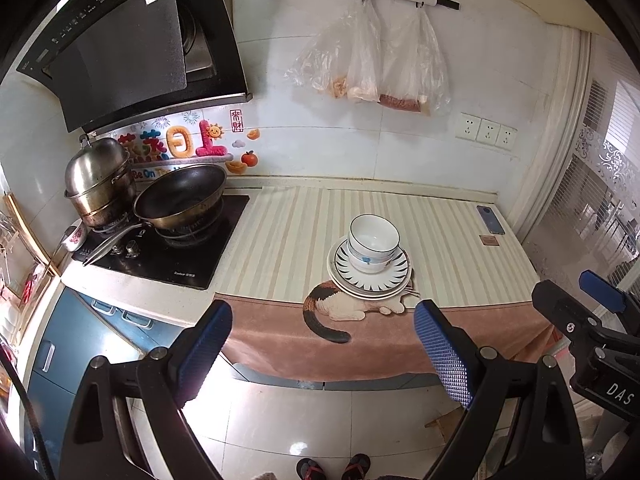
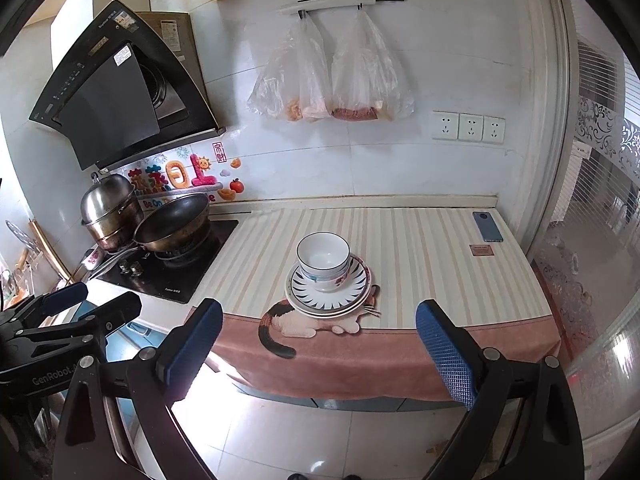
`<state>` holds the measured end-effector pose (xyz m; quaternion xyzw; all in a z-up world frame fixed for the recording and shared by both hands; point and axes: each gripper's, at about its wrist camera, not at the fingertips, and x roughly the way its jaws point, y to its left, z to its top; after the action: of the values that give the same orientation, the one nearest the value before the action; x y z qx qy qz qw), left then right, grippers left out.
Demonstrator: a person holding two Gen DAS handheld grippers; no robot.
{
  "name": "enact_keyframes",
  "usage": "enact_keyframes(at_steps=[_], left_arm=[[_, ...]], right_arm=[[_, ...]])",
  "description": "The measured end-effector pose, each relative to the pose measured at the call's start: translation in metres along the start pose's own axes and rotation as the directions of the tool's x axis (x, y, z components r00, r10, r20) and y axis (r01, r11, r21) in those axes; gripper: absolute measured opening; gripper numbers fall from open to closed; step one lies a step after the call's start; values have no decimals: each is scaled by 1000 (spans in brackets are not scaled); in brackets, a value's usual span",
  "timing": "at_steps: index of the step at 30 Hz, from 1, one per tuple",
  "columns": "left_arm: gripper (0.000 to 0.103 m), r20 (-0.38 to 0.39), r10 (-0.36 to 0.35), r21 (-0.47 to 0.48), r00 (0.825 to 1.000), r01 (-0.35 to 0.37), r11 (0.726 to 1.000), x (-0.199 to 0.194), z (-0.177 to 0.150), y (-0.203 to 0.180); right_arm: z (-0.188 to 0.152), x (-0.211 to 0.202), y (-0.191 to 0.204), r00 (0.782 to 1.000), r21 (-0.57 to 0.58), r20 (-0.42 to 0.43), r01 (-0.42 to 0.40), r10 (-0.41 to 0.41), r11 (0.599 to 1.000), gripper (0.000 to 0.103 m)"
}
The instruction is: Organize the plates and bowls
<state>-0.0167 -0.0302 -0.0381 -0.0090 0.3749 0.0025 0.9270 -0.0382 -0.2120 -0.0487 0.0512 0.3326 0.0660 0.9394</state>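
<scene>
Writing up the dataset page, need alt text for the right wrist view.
Stacked bowls sit on stacked plates on a striped cloth-covered counter, beyond the open, empty right gripper. A wok and steel pot stand on the stove at left; the left gripper shows at the left edge.

Cloth-covered counter (image 2: 420, 240) is bare left, right & behind the stack of plates (image 2: 328, 300) w/ bowls (image 2: 323, 258), which sits near the front edge. Phone (image 2: 487, 227) & small card (image 2: 481, 250) lie far right-rear, well apart. Wok (image 2: 173, 222) & steel pot (image 2: 109, 210) block the stove side at left. Hanging bags (image 2: 332, 76) are on the wall, well above the counter.
</scene>
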Motion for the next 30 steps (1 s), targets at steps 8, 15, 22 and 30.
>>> enact_keyframes(at_steps=[8, 15, 22, 30], left_arm=[[93, 28, -20, -10, 999, 21, 1000, -5, -1, 1], [103, 59, -16, -8, 998, 16, 1000, -9, 2, 1], [103, 71, -24, -7, 997, 25, 1000, -11, 6, 1], [103, 72, 8, 5, 997, -8, 1000, -11, 3, -2]], right_arm=[[-2, -1, 0, 1000, -1, 7, 18, -18, 1000, 100], [-4, -5, 0, 999, -3, 24, 42, -42, 999, 100], [-2, -9, -5, 998, 6, 34, 55, -55, 998, 101], [-1, -14, -7, 997, 10, 45, 66, -67, 998, 101]])
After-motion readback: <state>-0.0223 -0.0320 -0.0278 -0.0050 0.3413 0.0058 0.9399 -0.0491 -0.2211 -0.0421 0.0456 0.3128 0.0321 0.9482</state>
